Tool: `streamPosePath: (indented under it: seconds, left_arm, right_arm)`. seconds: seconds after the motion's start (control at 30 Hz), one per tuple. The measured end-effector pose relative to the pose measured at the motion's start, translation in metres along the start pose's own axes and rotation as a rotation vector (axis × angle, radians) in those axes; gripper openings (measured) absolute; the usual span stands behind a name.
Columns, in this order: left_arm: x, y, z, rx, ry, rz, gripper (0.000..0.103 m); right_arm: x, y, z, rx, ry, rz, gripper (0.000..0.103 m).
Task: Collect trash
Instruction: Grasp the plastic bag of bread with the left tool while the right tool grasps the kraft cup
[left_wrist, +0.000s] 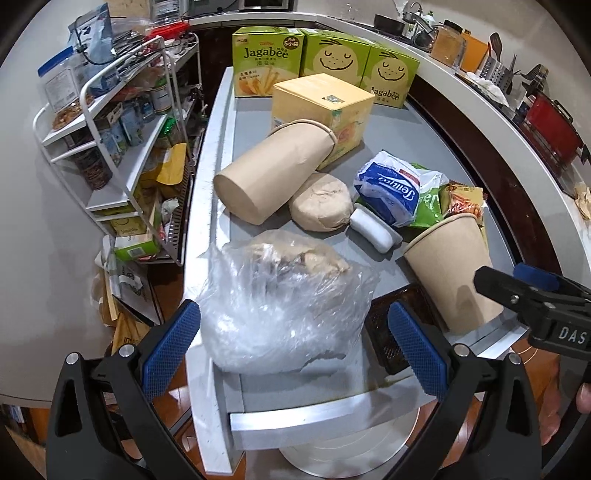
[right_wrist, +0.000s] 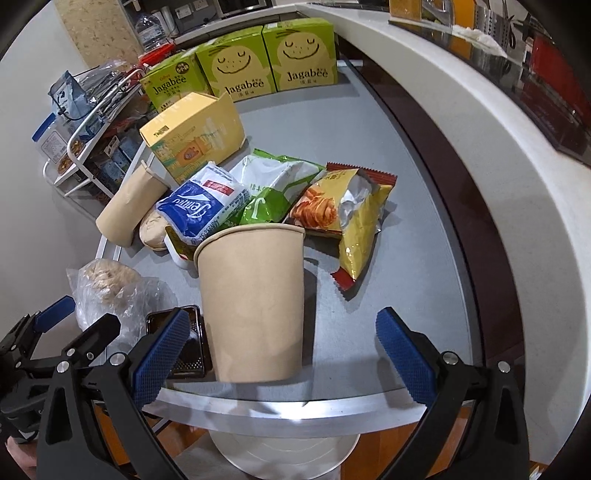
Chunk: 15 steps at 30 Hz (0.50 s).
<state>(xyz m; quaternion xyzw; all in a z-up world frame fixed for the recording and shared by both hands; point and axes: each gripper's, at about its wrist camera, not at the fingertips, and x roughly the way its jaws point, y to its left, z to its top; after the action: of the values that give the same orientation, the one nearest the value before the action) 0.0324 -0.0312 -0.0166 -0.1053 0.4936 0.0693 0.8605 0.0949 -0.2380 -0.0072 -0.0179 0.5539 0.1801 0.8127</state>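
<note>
Holding both grippers at the near edge of the gray table (left_wrist: 384, 122), we keep the fingers of each apart and empty. Our left gripper (left_wrist: 295, 347) frames a clear plastic bag (left_wrist: 284, 302) with crumpled paper inside; the bag lies between its pads but we cannot tell if they touch it. Our right gripper (right_wrist: 280, 354) faces an upright paper cup (right_wrist: 255, 302), which stands between its fingers. Behind the cup lie a blue tissue pack (right_wrist: 203, 208), a green wrapper (right_wrist: 273, 184) and a yellow snack bag (right_wrist: 354, 218) (opened at the top). A second paper cup (left_wrist: 273, 170) lies on its side against a yellow box (left_wrist: 325, 107). Three green boxes (left_wrist: 269, 62) stand at the far edge. A dark flat thing (right_wrist: 184, 343) lies just beside the upright cup.
</note>
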Motion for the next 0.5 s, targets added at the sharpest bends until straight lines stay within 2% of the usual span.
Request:
streamPosePath:
  seconds: [0.37,0.5]
  left_arm:
    - [0.019,-0.002,0.007,0.041,0.022,0.024,0.102]
    - [0.024,-0.003,0.012,0.057,0.029,0.038,0.102]
  right_arm:
    - [0.019,0.008,0.006,-0.024,0.054,-0.008,0.099]
    - [0.026,0.014,0.007,-0.075,0.06,-0.07,0.099]
